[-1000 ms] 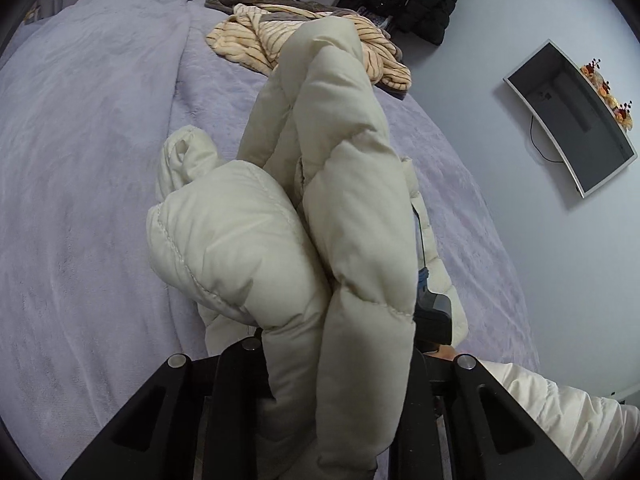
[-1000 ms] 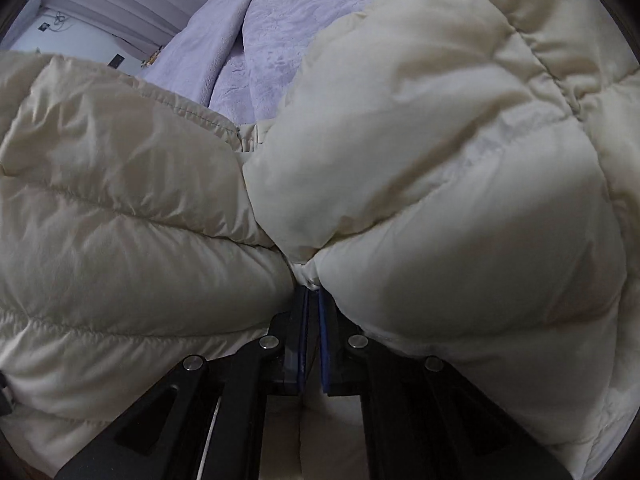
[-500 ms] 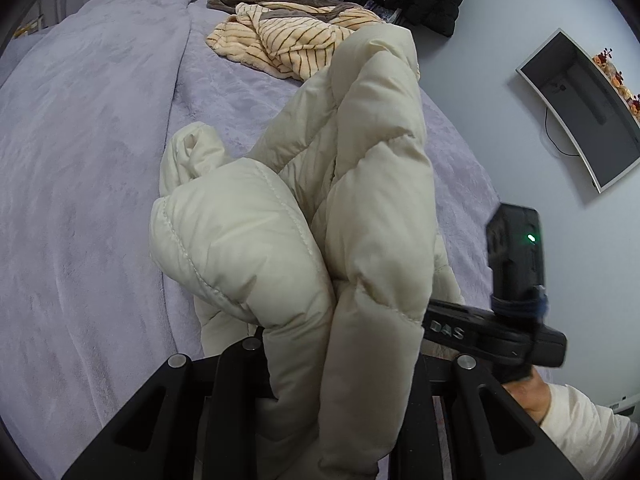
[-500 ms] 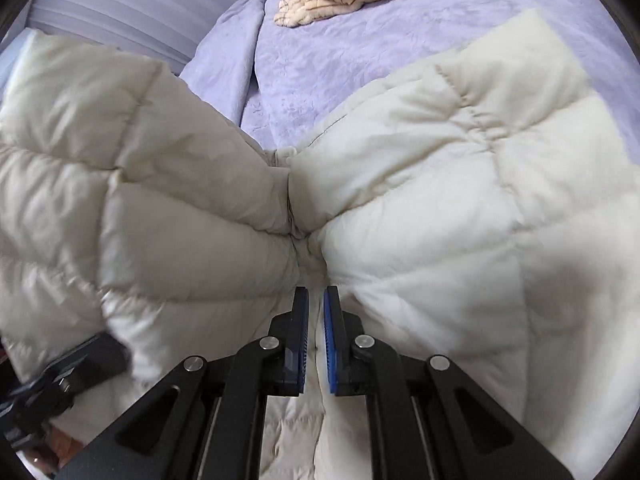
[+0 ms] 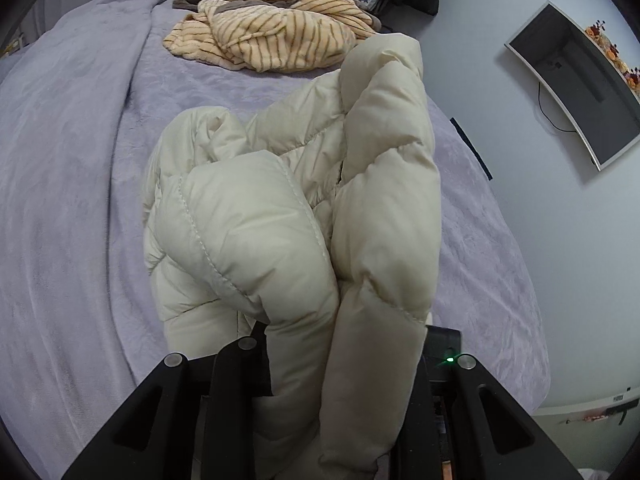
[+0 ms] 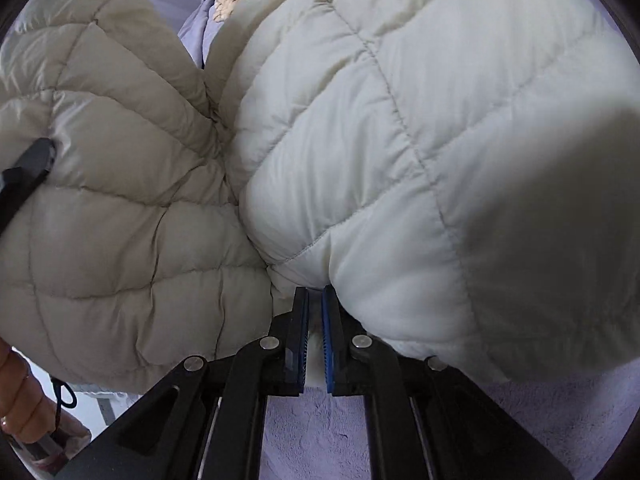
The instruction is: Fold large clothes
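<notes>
Cream puffer jacket [image 5: 304, 216] hangs bunched above the bed [image 5: 72, 184], unfolded; I have left gripper [image 5: 336, 364] and right gripper [image 6: 315, 320] fingers clamped on it.

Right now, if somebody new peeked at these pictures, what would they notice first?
The big puffy cream jacket fills the middle of both views, bunched up above the purple bed cover. The left gripper is clamped on a thick fold of it, and the right gripper pinches a thin bit between its blue pads. Behind it, at the far end of the bed, lies a striped orange blanket.
</notes>
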Available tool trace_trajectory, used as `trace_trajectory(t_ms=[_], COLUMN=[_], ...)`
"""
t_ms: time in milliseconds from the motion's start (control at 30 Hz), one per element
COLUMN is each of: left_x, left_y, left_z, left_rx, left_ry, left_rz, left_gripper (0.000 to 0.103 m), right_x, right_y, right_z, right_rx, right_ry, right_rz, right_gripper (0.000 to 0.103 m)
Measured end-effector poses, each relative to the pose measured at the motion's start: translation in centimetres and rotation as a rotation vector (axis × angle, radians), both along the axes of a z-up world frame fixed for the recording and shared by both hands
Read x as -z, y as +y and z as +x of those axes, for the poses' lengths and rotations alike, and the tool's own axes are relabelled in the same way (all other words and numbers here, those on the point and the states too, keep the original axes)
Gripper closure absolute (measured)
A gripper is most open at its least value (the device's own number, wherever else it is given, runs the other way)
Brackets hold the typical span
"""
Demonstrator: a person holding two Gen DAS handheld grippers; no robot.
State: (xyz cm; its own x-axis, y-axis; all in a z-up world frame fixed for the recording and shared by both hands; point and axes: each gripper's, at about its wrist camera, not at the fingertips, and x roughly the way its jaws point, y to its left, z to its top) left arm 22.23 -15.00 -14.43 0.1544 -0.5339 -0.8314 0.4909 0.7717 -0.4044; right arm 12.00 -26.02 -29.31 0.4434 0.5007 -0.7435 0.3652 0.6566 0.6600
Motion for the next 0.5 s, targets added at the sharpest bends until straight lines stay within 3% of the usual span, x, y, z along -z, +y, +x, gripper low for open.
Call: trace_trajectory(t_ms=[67, 100, 200, 367, 500], left_x=[0.4, 0.7, 1.8, 3.7, 4.3], left_y=[-1.8, -2.7, -4.4, -4.7, -5.0], left_z=[-0.4, -0.6, -0.8, 0.4, 0.6], left_rx=[0.023, 0.038, 0.079, 0.099, 0.113], left_ry=[0.025, 0.04, 0.091, 0.199, 0.202], left_rz=[-0.037, -0.061, -0.159, -0.294, -0.308], left_gripper=[0.077, 0.071, 0.038, 0.037, 0.037], right_x=[0.8, 1.1, 2.0, 1.8, -0.8], right_y=[-0.5, -0.8, -1.5, -3.0, -6.9], right_z=[-0.4, -0.5, -0.8, -1.8, -4.2], right_rx=[0.004, 0.008, 0.026, 0.03, 0.069], right_ry=[-0.005, -0.006, -0.018, -0.02, -0.043], right_rz=[0.034, 0.054, 0.119, 0.189, 0.131], right_gripper=[0.099, 0.099, 0.099, 0.098, 0.094])
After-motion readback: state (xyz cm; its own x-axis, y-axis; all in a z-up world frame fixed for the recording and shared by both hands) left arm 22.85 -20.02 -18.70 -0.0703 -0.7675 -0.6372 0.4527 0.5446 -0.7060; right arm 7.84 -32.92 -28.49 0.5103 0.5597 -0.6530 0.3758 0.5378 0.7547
